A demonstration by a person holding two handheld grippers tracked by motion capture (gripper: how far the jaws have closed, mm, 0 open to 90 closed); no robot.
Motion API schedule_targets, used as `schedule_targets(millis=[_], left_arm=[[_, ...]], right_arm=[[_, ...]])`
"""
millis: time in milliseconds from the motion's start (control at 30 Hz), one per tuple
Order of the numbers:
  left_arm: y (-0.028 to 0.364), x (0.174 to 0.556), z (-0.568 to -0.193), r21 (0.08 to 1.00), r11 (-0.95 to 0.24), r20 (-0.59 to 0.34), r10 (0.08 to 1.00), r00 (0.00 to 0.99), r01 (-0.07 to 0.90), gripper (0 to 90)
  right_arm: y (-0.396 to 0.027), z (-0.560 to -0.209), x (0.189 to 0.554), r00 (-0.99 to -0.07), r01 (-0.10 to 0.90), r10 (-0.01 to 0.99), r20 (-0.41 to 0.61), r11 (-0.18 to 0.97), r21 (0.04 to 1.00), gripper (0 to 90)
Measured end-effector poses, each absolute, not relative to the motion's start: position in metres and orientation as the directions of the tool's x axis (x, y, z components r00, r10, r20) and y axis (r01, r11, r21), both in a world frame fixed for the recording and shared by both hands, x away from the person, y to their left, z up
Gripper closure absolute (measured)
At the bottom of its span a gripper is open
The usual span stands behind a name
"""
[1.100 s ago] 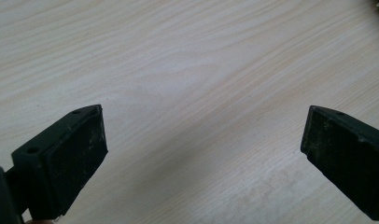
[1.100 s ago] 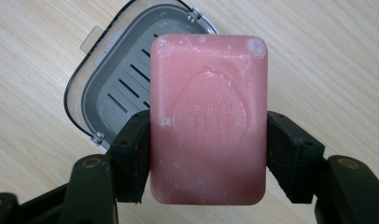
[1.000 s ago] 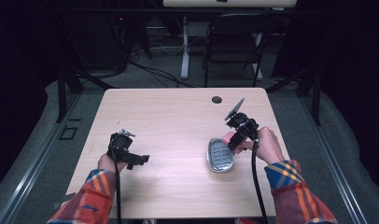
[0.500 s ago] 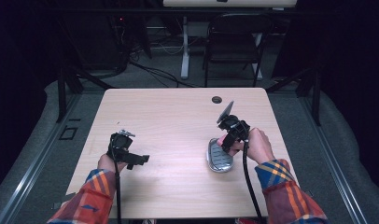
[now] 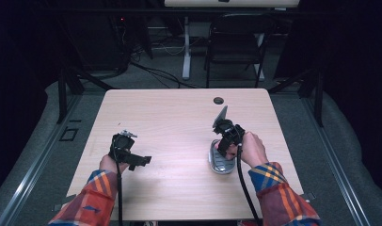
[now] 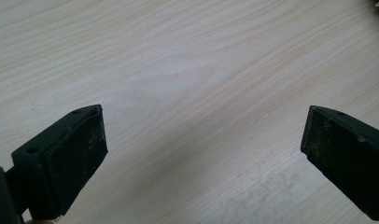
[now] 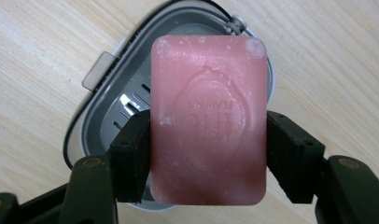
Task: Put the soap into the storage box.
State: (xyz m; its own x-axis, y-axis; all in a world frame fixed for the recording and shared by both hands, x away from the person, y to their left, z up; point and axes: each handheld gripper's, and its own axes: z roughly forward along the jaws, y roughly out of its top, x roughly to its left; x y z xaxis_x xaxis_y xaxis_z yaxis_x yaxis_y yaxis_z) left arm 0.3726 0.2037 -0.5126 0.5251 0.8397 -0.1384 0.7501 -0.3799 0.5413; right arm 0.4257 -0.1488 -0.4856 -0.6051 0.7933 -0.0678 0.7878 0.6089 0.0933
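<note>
The pink soap bar (image 7: 207, 119) runs lengthwise along the right tool (image 7: 207, 156), clamped by its long sides above the grey dish (image 7: 108, 112). The left tool (image 6: 201, 154) gapes wide, holding nothing, over the counter (image 6: 178, 60).

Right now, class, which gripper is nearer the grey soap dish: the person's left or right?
Right. The right gripper hangs directly over the soap dish, clamping a pink soap bar. The left gripper is well off to the dish's left, jaws open over bare table.
</note>
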Motion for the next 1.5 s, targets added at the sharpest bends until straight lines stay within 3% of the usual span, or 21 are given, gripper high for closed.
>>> schedule_targets(millis=[467,633,833,967,1500], left_arm=[[0.21,0.369,-0.512,0.543,-0.373,-0.139,0.844,0.519,0.752,0.3],[0.209,0.368,-0.512,0.546,-0.373,-0.136,0.844,0.519,0.75,0.3],[0.208,0.369,-0.512,0.544,-0.377,-0.135,0.842,0.522,0.75,0.3],[0.208,0.368,-0.512,0.542,-0.379,-0.135,0.842,0.522,0.75,0.3],[0.207,0.369,-0.512,0.545,-0.384,-0.134,0.838,0.529,0.745,0.3]], right_arm=[[-0.143,-0.488,0.423,-0.576,0.813,0.817,-0.029,0.576,0.084,35.5],[-0.148,-0.485,0.418,-0.583,0.81,0.812,0.024,0.579,0.092,46.4],[-0.149,-0.481,0.413,-0.609,0.79,0.792,0.036,0.602,0.118,50.4],[-0.155,-0.475,0.407,-0.619,0.779,0.785,0.036,0.607,0.156,47.8],[-0.197,-0.448,0.386,-0.654,0.719,0.756,0.001,0.622,0.31,22.7]])
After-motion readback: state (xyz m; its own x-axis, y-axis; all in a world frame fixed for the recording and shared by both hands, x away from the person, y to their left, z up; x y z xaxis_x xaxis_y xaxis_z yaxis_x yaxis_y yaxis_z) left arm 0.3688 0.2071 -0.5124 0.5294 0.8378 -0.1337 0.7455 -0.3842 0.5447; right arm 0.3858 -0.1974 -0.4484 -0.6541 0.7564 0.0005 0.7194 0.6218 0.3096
